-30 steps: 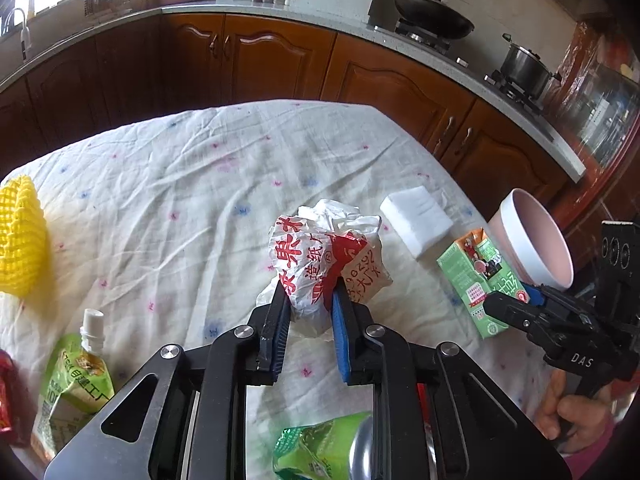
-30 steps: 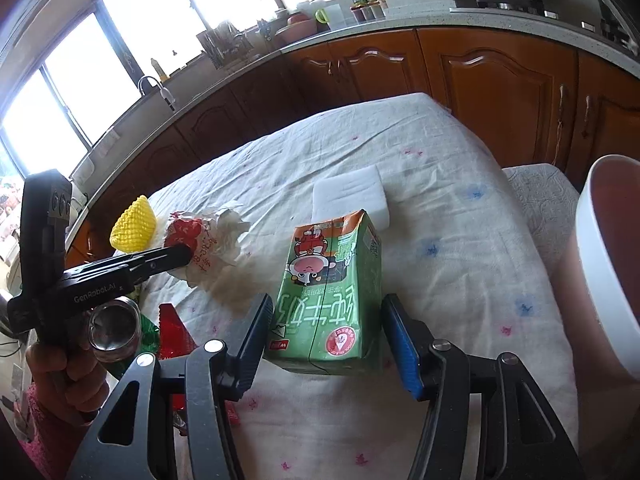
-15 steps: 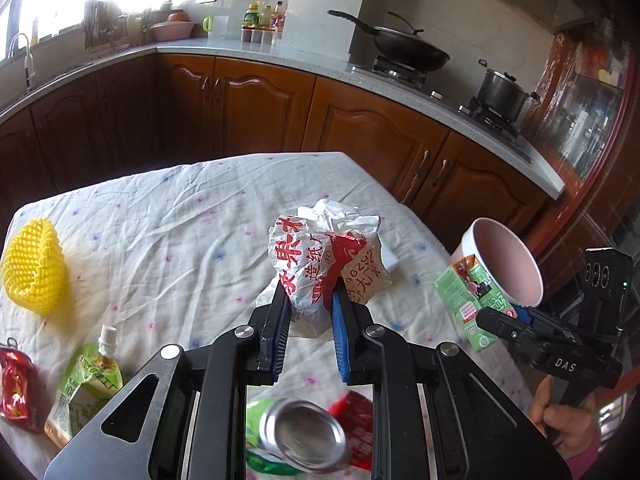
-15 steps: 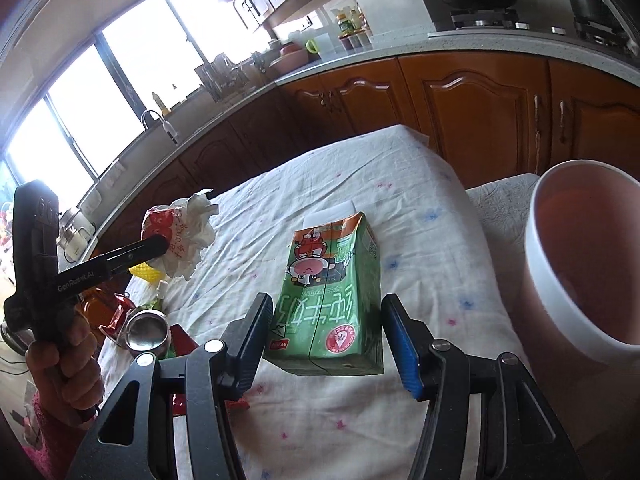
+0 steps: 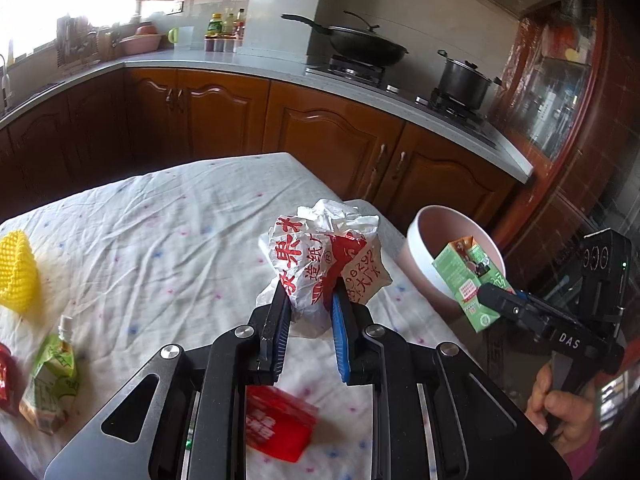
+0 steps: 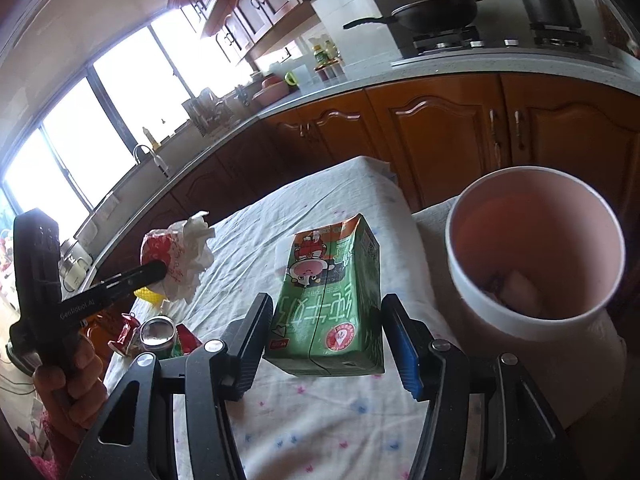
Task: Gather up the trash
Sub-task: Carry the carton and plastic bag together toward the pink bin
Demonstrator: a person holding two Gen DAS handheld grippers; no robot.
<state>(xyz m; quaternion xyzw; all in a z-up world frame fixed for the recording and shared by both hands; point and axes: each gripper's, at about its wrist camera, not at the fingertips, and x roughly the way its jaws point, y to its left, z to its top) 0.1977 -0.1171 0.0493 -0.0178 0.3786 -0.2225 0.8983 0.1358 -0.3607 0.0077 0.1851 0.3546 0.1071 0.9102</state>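
Both loads now raised off the table: left gripper (image 5: pixel 307 312) clamps crumpled wrapper (image 5: pixel 324 256); right gripper (image 6: pixel 326 340) clamps green carton (image 6: pixel 332 300) beside pink bin (image 6: pixel 536 256).

red packet (image 5: pixel 276 426) blurred, bin (image 6: pixel 534 256) contents unclear, red can (image 5: pixel 6 380) cropped

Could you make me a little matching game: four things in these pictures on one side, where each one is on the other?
Things:
1. crumpled wrapper
2. green milk carton
3. yellow foam net
4. wok

Places:
A. on the stove
B. lying on the tablecloth
C. gripped in the left tongs
D. gripped in the right tongs, beside the pink bin

Pairs: 1-C, 2-D, 3-B, 4-A
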